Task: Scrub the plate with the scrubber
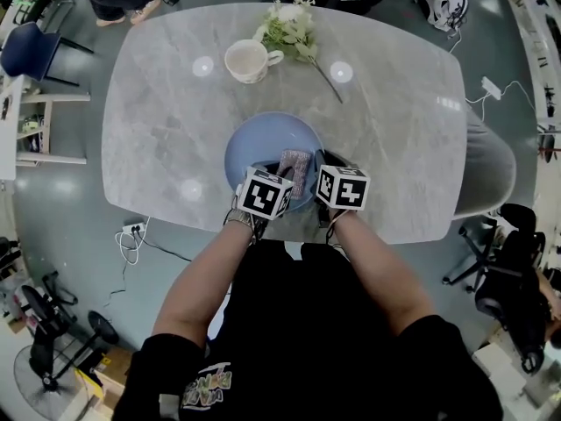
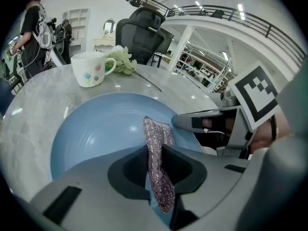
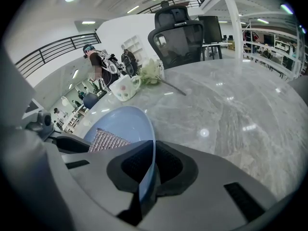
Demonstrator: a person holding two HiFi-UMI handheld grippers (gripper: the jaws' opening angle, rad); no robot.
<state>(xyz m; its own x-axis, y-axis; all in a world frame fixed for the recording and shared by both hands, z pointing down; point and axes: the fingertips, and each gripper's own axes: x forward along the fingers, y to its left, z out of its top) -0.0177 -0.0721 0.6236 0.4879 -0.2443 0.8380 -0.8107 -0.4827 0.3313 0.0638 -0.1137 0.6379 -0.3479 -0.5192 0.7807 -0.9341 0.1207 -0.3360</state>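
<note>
Head view shows the oval grey marble bench [image 1: 394, 147] with the round blue plate [image 1: 263, 143] near its 6 o'clock edge. Your right claw [image 3: 153, 165] pinches the plate's rim around 4 o'clock. Your left claw [image 2: 155, 160] pinches the sparkly purple mesh scrubber [image 2: 159, 138] over the plate's 5 o'clock part.

The plate [image 1: 254, 143], round, shallow and pale blue, sits on the grey marble counter [image 1: 394, 147] near its front edge, with its right rim clamped in the right tool [image 3: 154, 150]. The scrubber [image 1: 296, 169], a glittery silver-mauve mesh, rests on the plate, pinched by the left tool [image 2: 155, 153].
</note>
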